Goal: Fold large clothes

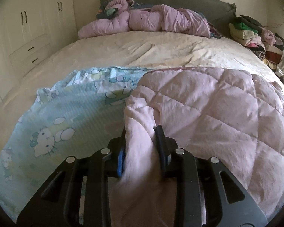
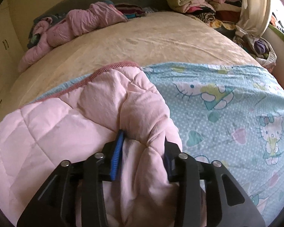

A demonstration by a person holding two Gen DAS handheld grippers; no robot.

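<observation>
I had both grippers pinching the quilt (image 1: 208, 102): the left gripper (image 1: 141, 141) and the right gripper (image 2: 143, 145) each clamped a bunched pink edge, so I could carry that layer across the printed side on the bed (image 1: 161, 45).

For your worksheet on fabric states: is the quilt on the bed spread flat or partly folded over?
Partly folded: the quilt's pink underside lies turned over its blue cartoon-print face, bunched in both grippers' jaws.

Cream bed (image 1: 161, 49), quilt (image 1: 217, 102) spread, pink bundle (image 1: 151, 19), perhaps bedding
</observation>
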